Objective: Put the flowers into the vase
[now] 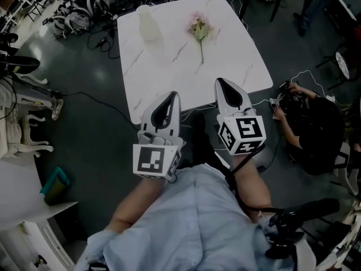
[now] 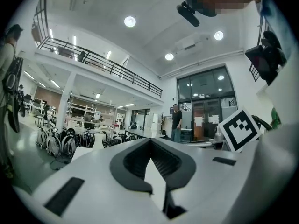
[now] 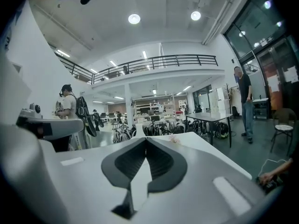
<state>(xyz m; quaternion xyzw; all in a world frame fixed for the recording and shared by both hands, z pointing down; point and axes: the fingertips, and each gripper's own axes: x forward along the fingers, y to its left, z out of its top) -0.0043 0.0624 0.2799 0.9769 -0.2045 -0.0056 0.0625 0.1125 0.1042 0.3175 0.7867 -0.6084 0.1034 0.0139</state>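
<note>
Closest to us is our own pale-blue shirt [image 1: 186,230], soft and creased, with both forearms reaching out of it. Beneath everything spreads a dark grey floor [image 1: 96,123], smooth and faintly glossy, strewn with black cables [image 1: 101,103]. A person [image 1: 307,126] in dark clothes crouches on it off the table's right corner.

Ahead of us stands a square table [image 1: 169,75] with a white marble-patterned top, thinly veined in grey.

We hold the left gripper [image 1: 172,95] and the right gripper [image 1: 220,81] side by side over the table's near edge. Both are smooth grey plastic shells tapering to a point. In each gripper view the ribbed black pads meet at the tip, so both tools are fully closed with nothing between the jaws.

Near the far left corner of the table the vase [image 1: 148,24] stands upright, a pale, bottle-shaped vessel with a narrower neck.

Well to its right the flowers [image 1: 199,30] lie flat on the marble. Their long axis runs from far to near, with the pale pink blooms at the far end and the thin green stem pointing back toward us.
</note>
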